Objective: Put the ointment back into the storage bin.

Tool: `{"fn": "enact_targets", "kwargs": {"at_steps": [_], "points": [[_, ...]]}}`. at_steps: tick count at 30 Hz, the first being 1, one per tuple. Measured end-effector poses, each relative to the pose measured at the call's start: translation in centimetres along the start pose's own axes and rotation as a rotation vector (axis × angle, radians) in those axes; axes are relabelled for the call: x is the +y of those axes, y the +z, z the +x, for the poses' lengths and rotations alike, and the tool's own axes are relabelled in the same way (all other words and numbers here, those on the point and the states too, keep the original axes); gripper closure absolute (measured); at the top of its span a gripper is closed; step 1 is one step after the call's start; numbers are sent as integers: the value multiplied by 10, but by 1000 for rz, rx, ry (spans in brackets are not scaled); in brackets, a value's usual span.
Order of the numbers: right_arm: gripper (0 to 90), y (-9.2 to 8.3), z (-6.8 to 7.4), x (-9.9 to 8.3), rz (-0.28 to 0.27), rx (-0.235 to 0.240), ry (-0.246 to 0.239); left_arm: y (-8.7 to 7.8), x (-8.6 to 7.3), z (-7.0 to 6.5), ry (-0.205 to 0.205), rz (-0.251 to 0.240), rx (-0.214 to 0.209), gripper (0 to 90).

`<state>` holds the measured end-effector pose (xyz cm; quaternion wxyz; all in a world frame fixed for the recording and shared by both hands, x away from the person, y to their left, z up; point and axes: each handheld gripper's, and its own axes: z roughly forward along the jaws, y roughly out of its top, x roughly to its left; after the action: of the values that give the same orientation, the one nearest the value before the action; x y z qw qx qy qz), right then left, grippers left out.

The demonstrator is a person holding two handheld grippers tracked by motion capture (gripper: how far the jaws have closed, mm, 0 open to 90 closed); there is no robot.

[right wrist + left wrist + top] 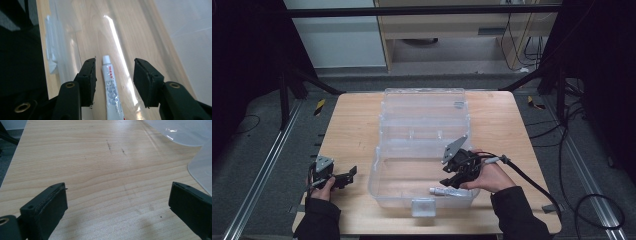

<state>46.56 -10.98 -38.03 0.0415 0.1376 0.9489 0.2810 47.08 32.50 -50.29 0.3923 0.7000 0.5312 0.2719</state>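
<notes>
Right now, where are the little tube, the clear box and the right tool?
tube (pixel 111 87): right gripper view, on its printed body.
clear box (pixel 422 95): high view, on the lid's far rim.
right tool (pixel 113 75): right gripper view, midway between its tips.

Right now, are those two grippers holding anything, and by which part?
Nothing is held. The right gripper is open above the tube, which lies in the clear box. The left gripper is open over the table.

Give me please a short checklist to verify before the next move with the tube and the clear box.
1. Tube lies flat on the floor of the clear box: ok.
2. Right gripper jaws apart, not pressing the tube: ok.
3. Box lid open, laid back: ok.
4. Left gripper open, nothing between its jaws, over bare table: ok.
5. Tube cap is tight: cannot tell.
</notes>
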Motion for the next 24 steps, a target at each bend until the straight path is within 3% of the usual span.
{"fn": "enact_targets", "kwargs": {"at_steps": [6, 8, 9, 11, 12, 13, 14, 17, 18, 21, 22, 24], "points": [[465, -16, 4, -8, -164, -51, 51, 0, 0, 0, -2, -2, 0, 13], [443, -17, 4, -9, -187, -61, 61, 0, 0, 0, -1, -3, 1, 13], [430, -21, 3, -13, -226, -89, 87, 0, 0, 0, 1, -1, 0, 13], [414, -23, 3, -15, -253, -102, 100, 0, 0, 0, 0, -1, 0, 13], [386, -28, 2, -20, -309, -129, 137, 0, 0, 0, 2, 1, 0, 13], [386, -28, 2, -20, -309, -129, 137, 0, 0, 0, 2, 1, 0, 13], [344, -33, 1, -24, -368, -159, 161, 0, 0, 0, 3, 1, 1, 13], [329, -38, 2, -28, -407, -192, 183, 0, 0, 0, 1, -1, 1, 13], [286, -43, 1, -32, -460, -219, 222, 0, 0, 0, 3, 0, 1, 13], [266, -46, 1, -37, -494, -239, 253, 0, 0, 0, 2, 0, 2, 12], [251, -50, 0, -42, -527, -278, 293, 0, 0, 0, 2, -1, 2, 12], [248, -52, -1, -44, -543, -290, 310, 0, 0, 0, 2, -2, 2, 12]]}}
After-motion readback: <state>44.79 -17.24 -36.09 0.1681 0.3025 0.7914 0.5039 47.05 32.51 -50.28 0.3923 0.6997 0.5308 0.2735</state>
